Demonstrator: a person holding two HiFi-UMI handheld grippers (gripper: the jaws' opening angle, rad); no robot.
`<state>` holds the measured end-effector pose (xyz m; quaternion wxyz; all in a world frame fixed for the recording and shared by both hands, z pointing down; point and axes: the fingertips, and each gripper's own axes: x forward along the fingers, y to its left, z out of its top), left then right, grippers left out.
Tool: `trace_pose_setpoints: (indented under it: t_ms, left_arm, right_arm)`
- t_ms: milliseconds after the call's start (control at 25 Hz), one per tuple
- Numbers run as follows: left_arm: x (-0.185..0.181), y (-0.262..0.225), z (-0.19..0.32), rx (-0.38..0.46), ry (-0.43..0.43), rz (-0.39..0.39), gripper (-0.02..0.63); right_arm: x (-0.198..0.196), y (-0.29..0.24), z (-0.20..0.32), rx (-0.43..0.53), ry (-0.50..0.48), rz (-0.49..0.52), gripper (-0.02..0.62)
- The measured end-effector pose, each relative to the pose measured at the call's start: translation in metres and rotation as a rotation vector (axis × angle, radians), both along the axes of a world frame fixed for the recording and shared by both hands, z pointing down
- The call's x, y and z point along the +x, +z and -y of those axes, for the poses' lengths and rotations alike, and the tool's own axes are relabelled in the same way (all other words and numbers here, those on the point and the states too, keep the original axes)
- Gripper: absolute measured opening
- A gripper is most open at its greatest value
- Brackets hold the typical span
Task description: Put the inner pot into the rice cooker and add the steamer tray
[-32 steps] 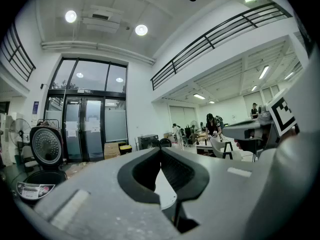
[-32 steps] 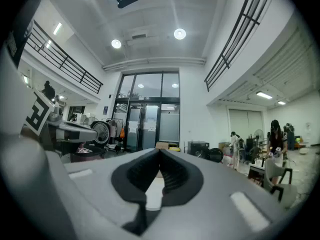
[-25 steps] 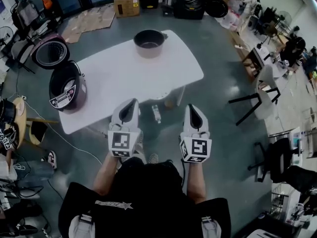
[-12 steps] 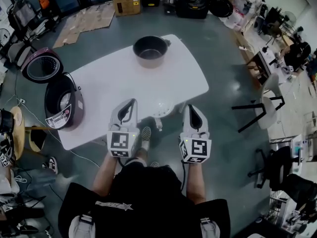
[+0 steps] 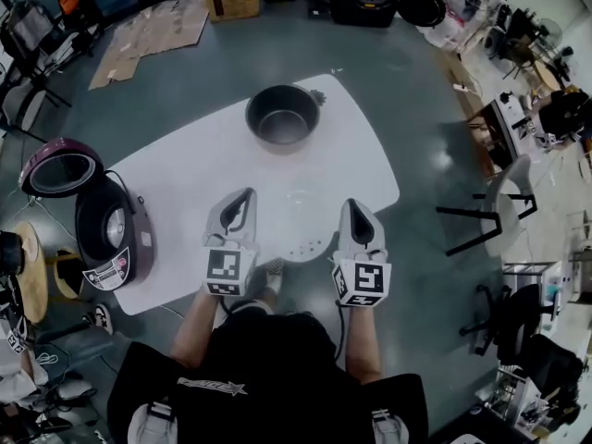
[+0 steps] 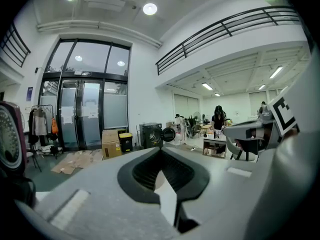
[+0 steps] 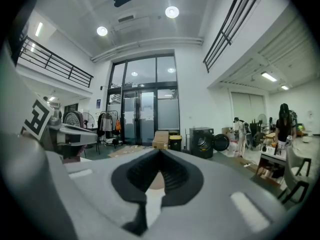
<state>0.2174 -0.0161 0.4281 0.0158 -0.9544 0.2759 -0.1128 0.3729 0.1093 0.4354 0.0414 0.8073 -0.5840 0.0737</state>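
I held my left gripper (image 5: pixel 244 196) and right gripper (image 5: pixel 355 205) side by side, each with its jaws pressed together on nothing. The inner pot (image 5: pixel 283 116) sat on the white table (image 5: pixel 185 165) ahead of them. The pale steamer tray (image 5: pixel 305 225) lay between them, and the open rice cooker (image 5: pixel 109 239) stood left of my left gripper.

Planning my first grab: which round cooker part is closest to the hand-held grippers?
The pale steamer tray, at the table's near edge between the left hand-held gripper and right hand-held gripper; the pot sits at the far edge, the cooker far left.
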Motion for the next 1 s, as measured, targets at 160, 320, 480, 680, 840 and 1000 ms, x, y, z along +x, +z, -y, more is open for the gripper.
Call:
trace_pose_setpoints:
  t_ms: [160,320,480,680,840,1000]
  left_arm:
    - [0.015,0.016,0.046,-0.027,-0.004,0.008,0.009]
    - [0.029,0.032,0.087,-0.053,-0.01,0.024,0.009]
    - [0.042,0.049,0.113,-0.082,-0.011,0.032,0.009]
    - [0.058,0.077,0.146,-0.149,-0.015,0.054,0.028]
    - [0.073,0.105,0.172,-0.255,-0.019,0.052,0.211]
    - [0.083,0.137,0.2,-0.336,-0.039,0.078,0.316]
  right_arm:
    - [0.015,0.017,0.045,-0.033,-0.003,0.018,0.006]
    - [0.031,0.033,0.085,-0.063,-0.002,0.04,0.006]
    - [0.046,0.049,0.111,-0.089,0.0,0.067,0.005]
    - [0.062,0.071,0.148,-0.108,0.009,0.116,0.006]
    - [0.078,0.099,0.176,-0.13,0.003,0.216,0.155]
    - [0.094,0.123,0.203,-0.146,0.015,0.281,0.227]
